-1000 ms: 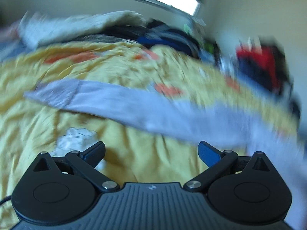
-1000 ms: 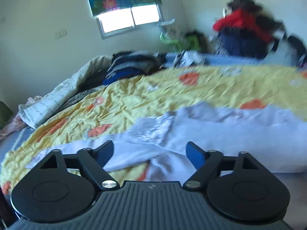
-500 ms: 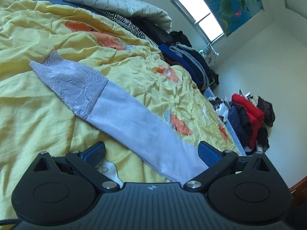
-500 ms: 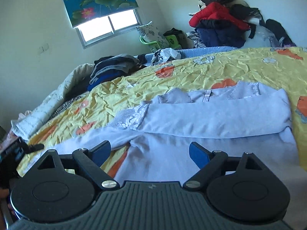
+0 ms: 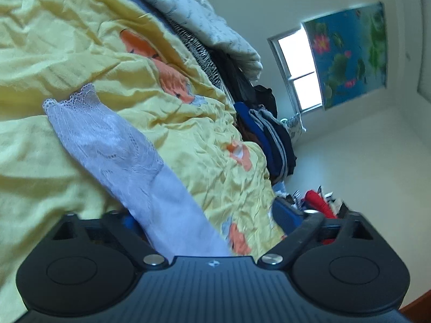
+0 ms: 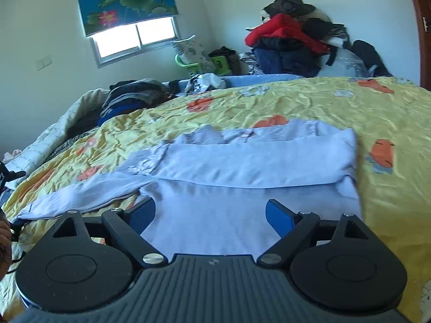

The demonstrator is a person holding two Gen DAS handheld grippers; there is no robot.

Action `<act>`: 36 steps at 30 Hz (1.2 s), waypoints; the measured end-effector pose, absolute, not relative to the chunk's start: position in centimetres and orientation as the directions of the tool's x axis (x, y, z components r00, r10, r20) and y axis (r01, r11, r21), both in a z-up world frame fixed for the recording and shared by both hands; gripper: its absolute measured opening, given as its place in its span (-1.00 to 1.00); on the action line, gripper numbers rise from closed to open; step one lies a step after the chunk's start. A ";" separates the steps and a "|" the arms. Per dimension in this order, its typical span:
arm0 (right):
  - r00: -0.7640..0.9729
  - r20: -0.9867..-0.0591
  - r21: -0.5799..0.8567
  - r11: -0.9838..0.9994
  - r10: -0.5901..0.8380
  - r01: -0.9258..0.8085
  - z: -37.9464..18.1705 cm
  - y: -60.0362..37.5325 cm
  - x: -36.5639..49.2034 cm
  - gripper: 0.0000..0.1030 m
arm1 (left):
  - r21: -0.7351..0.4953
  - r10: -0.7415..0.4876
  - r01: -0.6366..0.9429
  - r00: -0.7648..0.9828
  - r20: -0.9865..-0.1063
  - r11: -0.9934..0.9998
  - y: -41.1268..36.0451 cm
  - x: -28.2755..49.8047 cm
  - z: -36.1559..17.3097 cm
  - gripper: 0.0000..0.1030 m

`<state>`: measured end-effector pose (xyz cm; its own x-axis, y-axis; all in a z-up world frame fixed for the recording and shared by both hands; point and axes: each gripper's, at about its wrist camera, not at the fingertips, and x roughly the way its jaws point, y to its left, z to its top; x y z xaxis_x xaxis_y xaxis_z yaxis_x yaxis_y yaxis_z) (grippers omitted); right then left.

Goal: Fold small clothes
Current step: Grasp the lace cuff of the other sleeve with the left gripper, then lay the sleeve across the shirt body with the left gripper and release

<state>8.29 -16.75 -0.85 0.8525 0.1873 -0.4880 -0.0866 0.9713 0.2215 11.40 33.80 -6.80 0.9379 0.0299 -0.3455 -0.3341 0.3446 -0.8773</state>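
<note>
A pale lilac long-sleeved top [image 6: 242,167] lies on the yellow bedspread [image 6: 350,107], its upper part folded across. One sleeve [image 6: 80,193] stretches out to the left. In the left wrist view that sleeve, with a lace cuff [image 5: 107,140], runs down between the fingers of my left gripper [image 5: 204,216]. The gripper is rolled to the side and its jaws are closing. A wide gap remains, and the cloth covers part of the left finger. My right gripper [image 6: 211,211] stands open just above the top's lower body, gripping nothing.
A stack of dark folded clothes [image 6: 129,99] and a white printed quilt [image 5: 204,21] sit at the bed's far side. Red and dark jackets [image 6: 285,35] are heaped in the corner. A window [image 6: 134,37] is in the back wall.
The left gripper rolled sideways and closed in on the sleeve, which now lies between its narrowing fingers. The right gripper sank closer over the top's body.
</note>
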 end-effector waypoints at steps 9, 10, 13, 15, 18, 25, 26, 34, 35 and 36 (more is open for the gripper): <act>0.860 -0.493 0.189 0.981 0.133 -0.044 -0.9 -18.8 7.9 0.75 | -0.832 0.032 -0.420 0.898 -0.439 0.361 34.9 12.7 -8.1 -0.71; 0.860 -0.496 0.176 0.984 0.121 -0.038 -0.9 -19.0 7.9 0.73 | -0.815 0.044 -0.434 0.890 -0.453 0.384 34.7 12.7 -8.1 -0.79; 0.855 -0.513 0.122 0.992 0.077 -0.016 -1.2 -19.8 7.9 0.73 | -0.754 0.087 -0.471 0.868 -0.489 0.458 33.8 12.9 -7.7 -0.87; 0.851 -0.523 0.095 0.995 0.043 0.008 -1.4 -20.6 8.0 0.75 | -0.700 0.125 -0.494 0.852 -0.509 0.516 33.0 13.1 -7.0 -0.87; 0.836 -0.548 0.081 0.996 0.016 0.034 -2.1 -21.8 8.2 0.74 | -0.619 0.176 -0.507 0.838 -0.516 0.600 31.5 13.4 -5.5 -0.88; 0.814 -0.579 0.001 0.998 -0.048 0.059 -4.0 -23.0 8.4 0.75 | -0.474 0.217 -0.432 0.870 -0.442 0.767 26.9 14.9 -0.6 -0.88; 0.812 -0.582 0.002 0.998 -0.046 0.059 -4.2 -23.2 8.3 0.75 | -0.461 0.213 -0.418 0.876 -0.434 0.783 26.2 15.2 0.1 -0.88; 0.816 -0.578 0.045 0.997 -0.027 0.065 -4.8 -24.9 7.2 0.75 | -0.350 0.159 -0.317 0.897 -0.413 0.882 19.7 18.5 3.7 -0.88; 0.816 -0.578 0.052 0.996 -0.025 0.067 -4.9 -25.2 7.0 0.75 | -0.338 0.153 -0.307 0.897 -0.414 0.890 18.9 18.8 4.0 -0.88; 0.815 -0.579 0.063 0.995 -0.022 0.072 -4.9 -25.5 6.8 0.76 | -0.329 0.142 -0.294 0.899 -0.415 0.898 18.0 19.2 4.2 -0.88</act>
